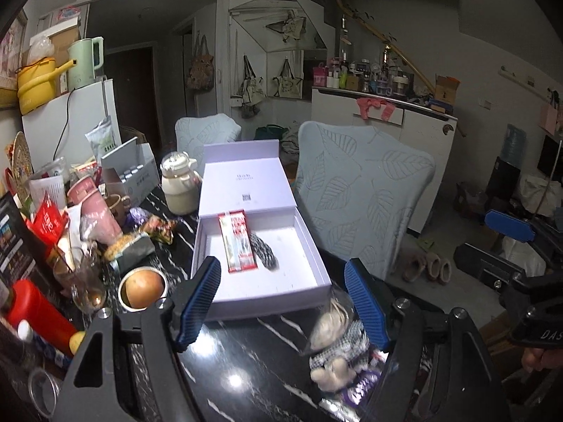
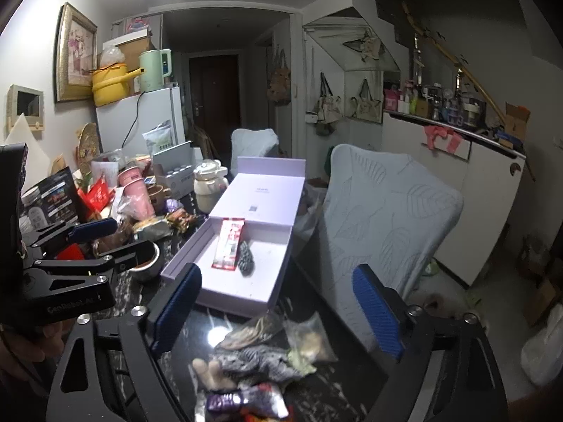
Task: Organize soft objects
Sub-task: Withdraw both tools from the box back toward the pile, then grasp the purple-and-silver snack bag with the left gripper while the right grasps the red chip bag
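Left gripper point(image 1: 281, 302): fingers apart over the black marbled bench point(image 1: 253, 358), nothing between them; the right finger's tip is just beside the doll, contact unclear.
Right gripper point(image 2: 278, 311): fingers wide apart above the pile of soft things, nothing pinched.
Box point(image 1: 309, 281): white, lid folded back flat, on the bench ahead of both grippers.
In the box: a red packet point(image 1: 237, 242) lying lengthwise, and a black-and-white knitted piece point(image 1: 264, 255) touching its right side.
Doll point(image 1: 334, 344): small, checked clothes, in a clear bag, on the bench near the box's front right corner.
Pile point(image 2: 267, 351): doll, crumpled grey cloth and clear bags, with a purple wrapper point(image 2: 228, 399) at its near edge.
Clutter: cups, a red bottle point(image 1: 42, 316) and a cream jug point(image 1: 179, 183) left of the box.
Chair point(image 1: 362, 190): leaf-patterned cover, right of the box.
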`<move>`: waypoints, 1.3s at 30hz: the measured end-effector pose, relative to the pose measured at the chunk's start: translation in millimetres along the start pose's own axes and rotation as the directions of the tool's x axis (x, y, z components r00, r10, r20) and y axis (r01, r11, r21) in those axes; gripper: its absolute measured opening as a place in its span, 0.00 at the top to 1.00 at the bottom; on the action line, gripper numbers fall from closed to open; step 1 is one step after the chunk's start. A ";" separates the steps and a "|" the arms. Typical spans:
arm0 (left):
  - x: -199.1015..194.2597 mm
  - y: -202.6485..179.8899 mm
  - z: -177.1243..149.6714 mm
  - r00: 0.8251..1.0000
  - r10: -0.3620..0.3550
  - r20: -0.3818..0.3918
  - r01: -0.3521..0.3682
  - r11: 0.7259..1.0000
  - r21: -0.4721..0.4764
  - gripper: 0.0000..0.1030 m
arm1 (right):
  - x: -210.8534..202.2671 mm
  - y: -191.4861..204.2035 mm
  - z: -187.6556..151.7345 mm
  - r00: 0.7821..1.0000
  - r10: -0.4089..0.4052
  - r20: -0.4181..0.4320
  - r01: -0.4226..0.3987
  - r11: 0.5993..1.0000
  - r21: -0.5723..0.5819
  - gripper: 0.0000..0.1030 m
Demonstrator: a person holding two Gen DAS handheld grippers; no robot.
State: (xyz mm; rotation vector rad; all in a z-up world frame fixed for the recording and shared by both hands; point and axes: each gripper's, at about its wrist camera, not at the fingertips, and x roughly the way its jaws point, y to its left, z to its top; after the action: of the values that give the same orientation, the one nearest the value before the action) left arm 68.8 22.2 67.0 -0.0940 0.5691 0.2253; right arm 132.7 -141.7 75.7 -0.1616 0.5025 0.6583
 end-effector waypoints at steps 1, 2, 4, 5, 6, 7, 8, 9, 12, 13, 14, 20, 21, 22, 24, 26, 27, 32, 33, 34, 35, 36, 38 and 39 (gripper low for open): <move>-2.6 -1.7 -5.3 1.000 0.002 -0.002 -0.002 1.000 0.007 0.29 | -2.7 1.5 -6.6 1.000 0.001 -0.002 -0.001 1.000 0.002 0.14; -5.4 -3.3 -10.2 1.000 0.003 -0.003 -0.003 1.000 0.014 0.29 | -5.0 2.0 -11.3 1.000 0.002 -0.005 -0.002 1.000 0.007 0.14; -9.8 -4.9 -17.8 1.000 -0.001 -0.005 0.001 1.000 0.021 0.29 | -7.9 2.9 -19.2 1.000 0.001 -0.011 -0.001 1.000 0.019 0.14; -11.7 -5.7 -21.5 1.000 -0.006 -0.007 0.006 1.000 0.022 0.29 | -10.1 3.7 -25.7 1.000 0.001 -0.016 -0.001 1.000 0.027 0.14; -14.1 -6.3 -26.1 1.000 -0.012 -0.011 0.012 1.000 0.021 0.29 | -12.4 4.6 -31.5 1.000 0.000 -0.020 0.000 0.999 0.032 0.14; -15.8 -6.7 -29.4 1.000 -0.018 -0.014 0.018 1.000 0.019 0.29 | -14.0 5.2 -36.1 1.000 -0.002 -0.024 0.003 0.999 0.037 0.14; -17.4 -6.8 -32.9 0.999 -0.026 -0.018 0.027 1.000 0.016 0.29 | -15.5 5.6 -39.6 1.000 -0.004 -0.027 0.005 0.999 0.041 0.14; -18.7 -7.1 -37.0 0.999 -0.035 -0.024 0.035 0.999 0.013 0.29 | -17.1 6.0 -43.0 1.000 -0.004 -0.031 0.005 0.999 0.043 0.14; -18.7 -8.7 -51.5 0.996 -0.059 -0.059 0.060 0.998 0.006 0.29 | -22.9 6.8 -56.3 0.999 -0.010 -0.039 0.012 0.998 0.056 0.14; -18.5 -9.1 -56.0 0.995 -0.067 -0.070 0.068 0.998 0.001 0.29 | -24.6 7.3 -60.7 0.999 -0.011 -0.041 0.014 0.998 0.062 0.14; -16.9 -9.3 -60.2 0.994 -0.075 -0.083 0.075 0.997 -0.002 0.29 | -26.3 7.1 -67.2 0.999 -0.014 -0.046 0.017 0.997 0.070 0.14; -11.3 -12.6 -87.8 0.982 -0.112 -0.151 0.110 0.994 -0.019 0.29 | -25.3 -0.3 -98.7 0.996 -0.011 -0.093 0.022 0.993 0.119 0.14; -10.2 -13.3 -91.6 0.980 -0.118 -0.158 0.116 0.993 -0.021 0.29 | -24.3 -2.1 -104.2 0.995 -0.014 -0.099 0.027 0.991 0.129 0.14; -9.0 -15.0 -96.6 0.978 -0.125 -0.168 0.123 0.992 -0.019 0.29 | -23.8 -3.5 -107.7 0.994 -0.016 -0.104 0.030 0.990 0.135 0.14; -6.3 -18.1 -103.8 0.974 -0.135 -0.185 0.135 0.991 -0.010 0.29 | -22.3 -7.2 -119.4 0.993 -0.025 -0.120 0.043 0.987 0.154 0.14; -3.6 -21.5 -111.2 0.968 -0.148 -0.202 0.151 0.989 -0.002 0.29 | -21.9 -10.0 -129.0 0.991 -0.027 -0.131 0.049 0.985 0.164 0.14; -1.8 -23.5 -115.9 0.965 -0.155 -0.211 0.158 0.987 -0.001 0.29 | -21.7 -10.8 -131.9 0.990 -0.027 -0.136 0.050 0.985 0.166 0.14; 6.4 -28.6 -129.3 0.951 -0.187 -0.247 0.189 0.982 -0.016 0.29 | -16.1 -14.4 -152.7 0.985 -0.009 -0.175 0.041 0.982 0.182 0.14; 8.7 -29.2 -131.4 0.948 -0.193 -0.255 0.195 0.981 -0.018 0.29 | -14.3 -14.5 -156.5 0.983 0.000 -0.183 0.034 0.982 0.188 0.14; 11.1 -29.6 -133.7 0.946 -0.193 -0.262 0.195 0.981 -0.018 0.29 | -13.0 -13.3 -159.2 0.982 0.007 -0.188 0.029 0.981 0.191 0.14; 13.3 -29.5 -135.2 0.945 -0.189 -0.268 0.191 0.981 -0.019 0.29 | -11.0 -13.2 -162.9 0.981 0.017 -0.193 0.021 0.981 0.193 0.14; 15.6 -28.9 -137.0 0.944 -0.186 -0.272 0.187 0.982 -0.020 0.29 | -8.9 -13.0 -166.2 0.980 0.023 -0.199 0.016 0.981 0.193 0.14; 20.4 -27.5 -141.0 0.941 -0.188 -0.282 0.187 0.982 -0.032 0.29 | -3.9 -13.0 -172.6 0.978 0.025 -0.209 0.016 0.982 0.189 0.14; 23.4 -26.3 -143.3 0.938 -0.192 -0.289 0.188 0.981 -0.043 0.29 | -1.1 -13.3 -174.3 0.977 0.025 -0.213 0.015 0.982 0.187 0.14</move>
State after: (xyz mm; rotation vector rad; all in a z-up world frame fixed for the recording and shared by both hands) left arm 19.3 -20.6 -65.2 -0.1978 0.8485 0.0259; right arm 71.4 -204.8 -75.4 -0.0526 0.7703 0.5975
